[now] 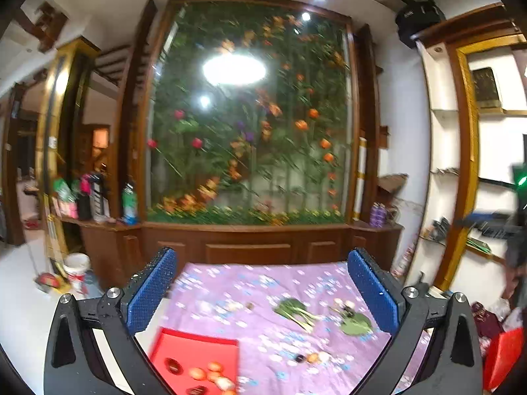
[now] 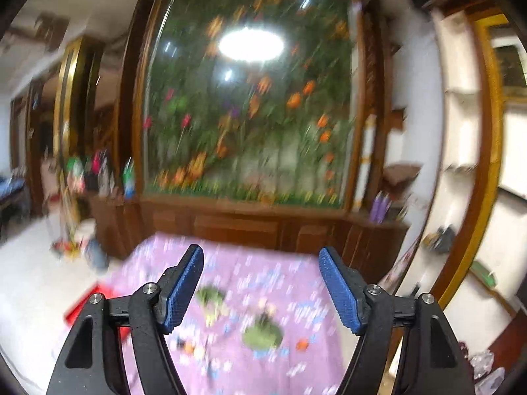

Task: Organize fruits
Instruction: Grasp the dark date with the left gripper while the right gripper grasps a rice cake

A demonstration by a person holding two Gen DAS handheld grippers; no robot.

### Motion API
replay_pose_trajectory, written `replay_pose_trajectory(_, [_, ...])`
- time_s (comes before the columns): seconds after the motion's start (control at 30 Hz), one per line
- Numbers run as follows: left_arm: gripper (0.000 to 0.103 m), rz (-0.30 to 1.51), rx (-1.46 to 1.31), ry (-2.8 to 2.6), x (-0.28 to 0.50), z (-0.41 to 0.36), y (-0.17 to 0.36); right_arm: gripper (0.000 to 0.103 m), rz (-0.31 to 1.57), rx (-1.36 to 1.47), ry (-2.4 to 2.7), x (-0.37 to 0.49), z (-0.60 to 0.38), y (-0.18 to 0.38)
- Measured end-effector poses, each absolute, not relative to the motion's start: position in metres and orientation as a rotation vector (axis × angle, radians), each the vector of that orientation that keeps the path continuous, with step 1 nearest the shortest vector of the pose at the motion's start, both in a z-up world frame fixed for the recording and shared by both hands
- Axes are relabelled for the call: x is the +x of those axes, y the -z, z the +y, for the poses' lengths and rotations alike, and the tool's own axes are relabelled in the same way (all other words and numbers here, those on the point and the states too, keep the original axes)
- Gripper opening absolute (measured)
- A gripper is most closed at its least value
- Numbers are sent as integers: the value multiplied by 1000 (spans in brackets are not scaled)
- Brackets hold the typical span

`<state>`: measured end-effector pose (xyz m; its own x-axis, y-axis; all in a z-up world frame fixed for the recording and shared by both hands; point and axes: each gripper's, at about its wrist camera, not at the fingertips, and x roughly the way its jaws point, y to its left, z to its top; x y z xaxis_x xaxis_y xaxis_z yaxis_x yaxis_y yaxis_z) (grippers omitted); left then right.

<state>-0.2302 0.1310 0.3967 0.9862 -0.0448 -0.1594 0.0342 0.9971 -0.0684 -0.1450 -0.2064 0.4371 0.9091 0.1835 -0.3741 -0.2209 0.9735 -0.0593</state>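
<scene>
both grippers' fingers (image 1: 158, 283) spread wide, empty; fruits (image 1: 210, 373) in red tray (image 1: 184, 345) below left pair.

Fruits (image 1: 210, 373) in tray (image 1: 197, 345), left of greens (image 1: 296, 311).

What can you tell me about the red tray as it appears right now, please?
The red tray is a flat, shallow, rectangular tray with a low raised rim, lying level on the purple floral cloth at its near left corner. Several small round fruits, orange and dark, rest inside. Neither gripper touches it. The right wrist view shows only a blurred red edge.
</scene>
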Motion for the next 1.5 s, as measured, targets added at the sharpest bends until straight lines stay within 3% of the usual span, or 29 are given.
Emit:
replay_pose_trajectory(0.23, [103, 364, -233, 325, -139, 103, -268, 75, 691, 15, -435, -64, -171, -245])
replay_pose_trajectory(0.3, [103, 435, -276, 325, -109, 100, -227, 60, 785, 71, -495, -38, -158, -182])
replay_pose_trajectory(0.4, [102, 584, -297, 267, -68, 99, -165, 49, 884, 117, -539, -5, -143, -118])
replay_pose_trajectory(0.43, [94, 639, -305, 247, -55, 101, -144, 47, 907, 123, -550, -1, -132, -99])
replay_pose_trajectory(0.47, [79, 684, -316, 244, -45, 104, -130, 47, 933, 113, -550, 9, -123, -79])
replay_pose_trajectory(0.5, [71, 741, -335, 246, -32, 105, -113, 47, 939, 102, -548, 14, -118, -70])
replay_pose_trajectory(0.53, [55, 788, -360, 251, -22, 106, -97, 47, 940, 90, -550, 17, -113, -62])
replay_pose_trajectory(0.57, [47, 829, -382, 253, -12, 109, -82, 47, 941, 74, -556, 23, -108, -54])
replay_pose_trajectory(0.77, [46, 899, -399, 237, 13, 104, -39, 47, 900, -38, -593, 43, -90, -41])
replay_pose_trajectory(1.13, [48, 938, -387, 236, 39, 95, -25, 46, 846, -252, -640, 51, -43, -27])
replay_pose_trajectory(1.5, [50, 973, -236, 272, 53, 61, -15, 47, 885, -40, -690, 20, -110, -39])
